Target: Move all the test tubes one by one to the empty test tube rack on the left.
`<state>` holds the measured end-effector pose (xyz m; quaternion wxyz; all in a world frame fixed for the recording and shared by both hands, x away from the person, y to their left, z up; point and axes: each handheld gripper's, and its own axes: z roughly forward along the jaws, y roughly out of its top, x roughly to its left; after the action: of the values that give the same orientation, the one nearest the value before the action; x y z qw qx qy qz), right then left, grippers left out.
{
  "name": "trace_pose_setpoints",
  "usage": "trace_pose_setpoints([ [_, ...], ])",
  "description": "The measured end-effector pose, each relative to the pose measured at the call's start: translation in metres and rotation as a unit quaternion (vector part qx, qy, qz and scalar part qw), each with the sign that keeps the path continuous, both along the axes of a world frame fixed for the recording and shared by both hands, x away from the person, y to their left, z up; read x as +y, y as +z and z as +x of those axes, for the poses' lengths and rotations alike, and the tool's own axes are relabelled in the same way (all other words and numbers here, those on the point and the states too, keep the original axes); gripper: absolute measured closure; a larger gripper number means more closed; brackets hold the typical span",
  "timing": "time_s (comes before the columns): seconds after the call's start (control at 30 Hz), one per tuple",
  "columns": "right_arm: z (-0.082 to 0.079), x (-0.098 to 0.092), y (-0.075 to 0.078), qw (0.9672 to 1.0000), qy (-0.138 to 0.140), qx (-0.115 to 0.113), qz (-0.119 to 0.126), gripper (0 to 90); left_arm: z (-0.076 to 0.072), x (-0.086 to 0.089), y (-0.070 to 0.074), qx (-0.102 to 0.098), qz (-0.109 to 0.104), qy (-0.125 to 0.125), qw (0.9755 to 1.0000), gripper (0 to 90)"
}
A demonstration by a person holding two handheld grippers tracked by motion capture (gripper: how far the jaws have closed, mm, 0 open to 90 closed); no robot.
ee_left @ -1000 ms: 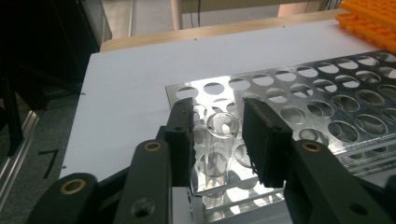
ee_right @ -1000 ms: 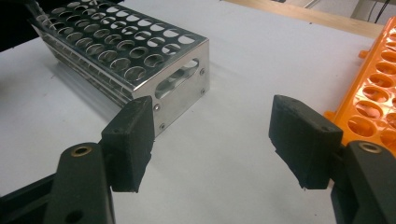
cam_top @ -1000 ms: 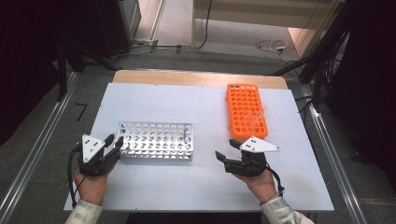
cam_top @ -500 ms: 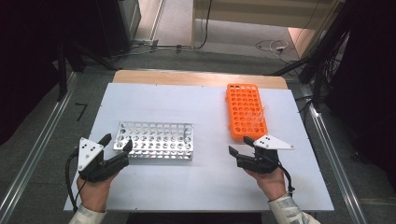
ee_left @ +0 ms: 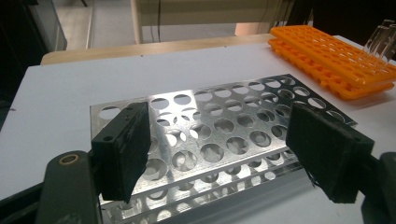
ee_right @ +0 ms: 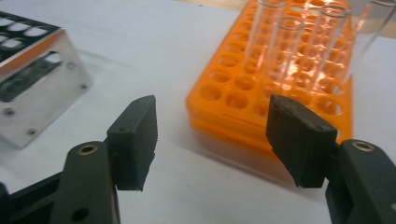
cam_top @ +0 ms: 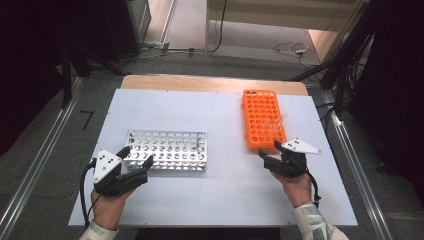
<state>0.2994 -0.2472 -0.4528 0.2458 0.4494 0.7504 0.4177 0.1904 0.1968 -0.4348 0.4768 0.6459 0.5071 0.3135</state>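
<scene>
A shiny metal tube rack (cam_top: 167, 150) with empty holes lies at the table's left. My left gripper (cam_top: 136, 156) sits at its near-left corner, and its jaws have just been opening. In the left gripper view the left gripper (ee_left: 224, 140) stands open, with the metal rack (ee_left: 243, 102) lying between and beyond the pads. An orange rack (cam_top: 262, 117) at the right holds several clear tubes (cam_top: 274, 127) near its front end. My right gripper (cam_top: 269, 151) is just short of that end. Its jaws have just been closing a little. The right gripper (ee_right: 212, 140) is open and empty, facing the orange rack (ee_right: 261, 84) and tubes (ee_right: 285, 51).
The white tabletop (cam_top: 220, 115) has a wooden strip along its far edge and metal rails on the floor at both sides. Cables trail from each gripper toward the person's hands at the near edge. The metal rack's end (ee_right: 32, 70) lies left of my right gripper.
The left jaws were nearly shut at the metal rack's corner and now stand wide. The right gripper has moved right, up to the orange rack's near end. Both racks stay put.
</scene>
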Motion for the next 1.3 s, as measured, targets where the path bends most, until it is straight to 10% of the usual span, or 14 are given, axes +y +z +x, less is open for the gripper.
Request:
trace_pose_setpoints([
  [0.6,0.037,0.005,-0.019,0.9956,-0.086,-0.018,-0.031,62.3,0.0,-0.005,-0.001,-0.002,0.008,-0.005,1.0,22.0],
  [1.3,0.043,0.007,-0.021,0.9961,-0.084,-0.016,-0.021,72.8,0.002,-0.004,-0.003,0.0,0.007,-0.004,1.0,22.0],
])
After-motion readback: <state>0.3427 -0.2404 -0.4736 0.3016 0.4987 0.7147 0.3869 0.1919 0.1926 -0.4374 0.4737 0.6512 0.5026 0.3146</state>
